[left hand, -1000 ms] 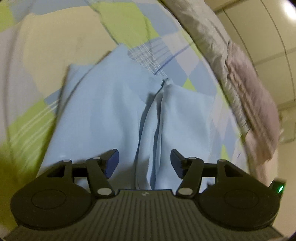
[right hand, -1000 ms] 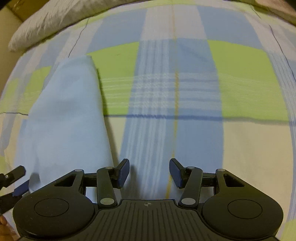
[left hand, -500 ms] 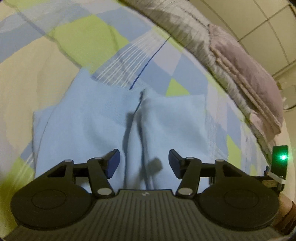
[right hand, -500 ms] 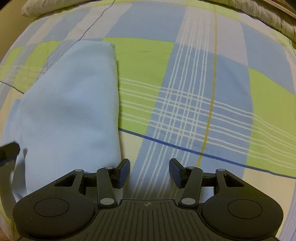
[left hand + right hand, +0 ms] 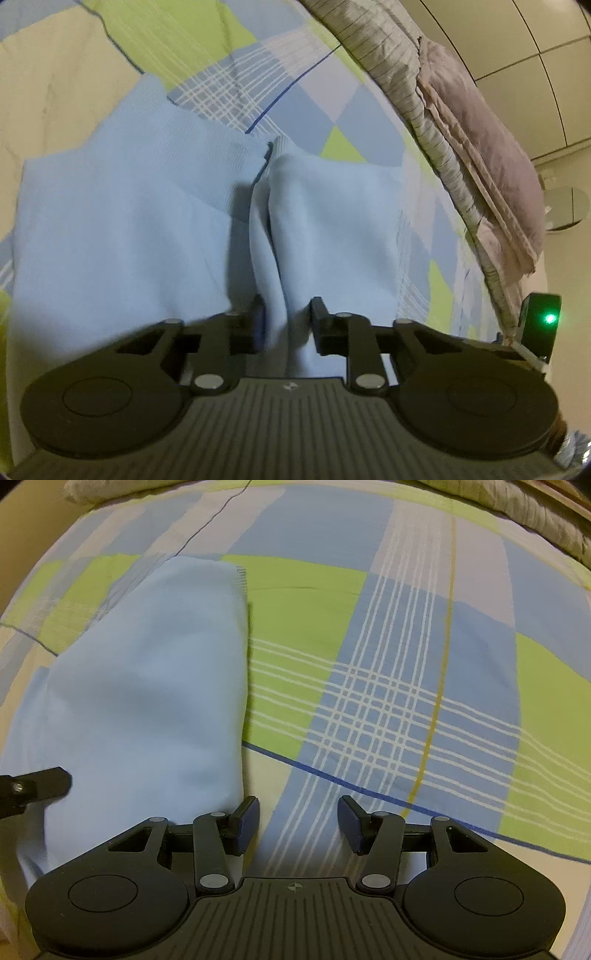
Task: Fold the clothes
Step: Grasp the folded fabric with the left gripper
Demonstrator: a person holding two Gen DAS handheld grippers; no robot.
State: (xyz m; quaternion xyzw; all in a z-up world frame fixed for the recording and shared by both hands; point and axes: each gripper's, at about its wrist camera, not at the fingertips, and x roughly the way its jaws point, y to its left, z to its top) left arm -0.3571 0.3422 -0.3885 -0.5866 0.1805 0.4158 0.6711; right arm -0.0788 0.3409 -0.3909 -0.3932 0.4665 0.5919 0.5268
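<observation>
A light blue garment point(image 5: 129, 229) lies spread on the checked bedsheet point(image 5: 229, 40). A raised ridge of its cloth point(image 5: 280, 229) runs up the middle of the left wrist view. My left gripper point(image 5: 287, 314) is closing, and its pads pinch the near end of that ridge. In the right wrist view the same garment point(image 5: 147, 686) lies at the left as a folded strip. My right gripper point(image 5: 298, 816) stands open over bare sheet, with its left finger point(image 5: 245, 819) at the garment's right edge and nothing between the jaws. A finger of the left gripper point(image 5: 37, 786) shows at the far left.
A striped pillow and a folded pinkish blanket point(image 5: 480, 147) line the bed's far side, against a panelled wall. A small black unit with a green light point(image 5: 541, 325) shows at the right edge. Another pillow point(image 5: 535, 506) lies at the top right of the right wrist view.
The left jaws have closed from wide apart onto the raised ridge of blue cloth. The right gripper rolled and drew nearer the garment's edge, then held still with its jaws unchanged.
</observation>
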